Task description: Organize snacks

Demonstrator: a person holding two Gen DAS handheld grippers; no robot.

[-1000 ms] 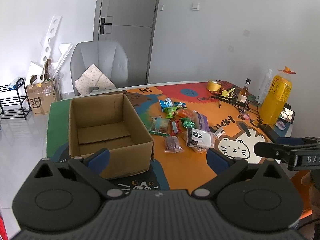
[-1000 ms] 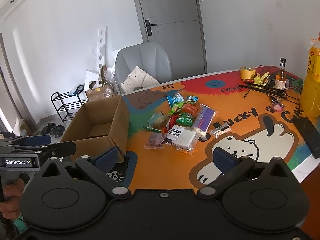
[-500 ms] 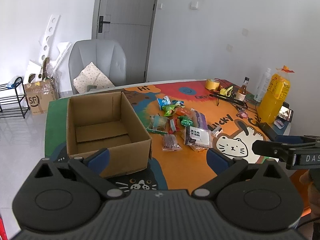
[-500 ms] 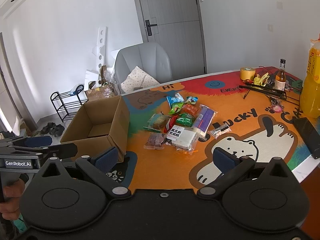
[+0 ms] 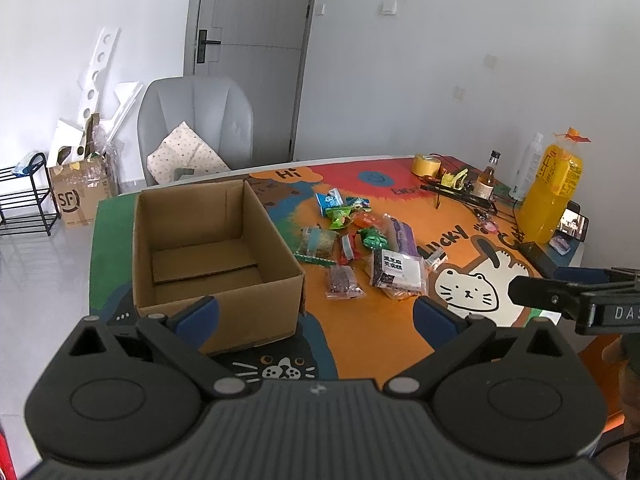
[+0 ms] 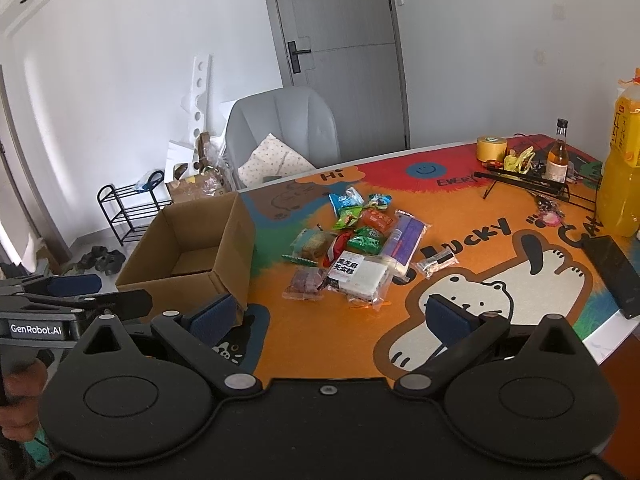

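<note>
An empty brown cardboard box (image 5: 208, 248) (image 6: 188, 248) stands open on the left of the cartoon table mat. Right of it lies a heap of several snack packets (image 5: 360, 240) (image 6: 356, 240), among them a white packet with black print (image 5: 398, 270) (image 6: 358, 274) and a purple one (image 6: 404, 236). My left gripper (image 5: 316, 314) hovers open above the near table edge, in front of the box and the heap. My right gripper (image 6: 332, 316) is open too, held short of the snacks. Neither holds anything.
At the far right stand a big yellow jug (image 5: 554, 188) (image 6: 622, 164), a small glass bottle (image 6: 558, 154), a tape roll (image 6: 491, 148), a black rack (image 6: 524, 184) and a phone (image 5: 574, 224). A dark flat device (image 6: 614, 272) lies near the right edge. A grey chair (image 5: 196, 128) stands behind the table.
The left wrist view has pulled back and risen slightly, so box and snacks sit a little lower and farther. The right view is nearly unchanged. Both grippers stay open.
</note>
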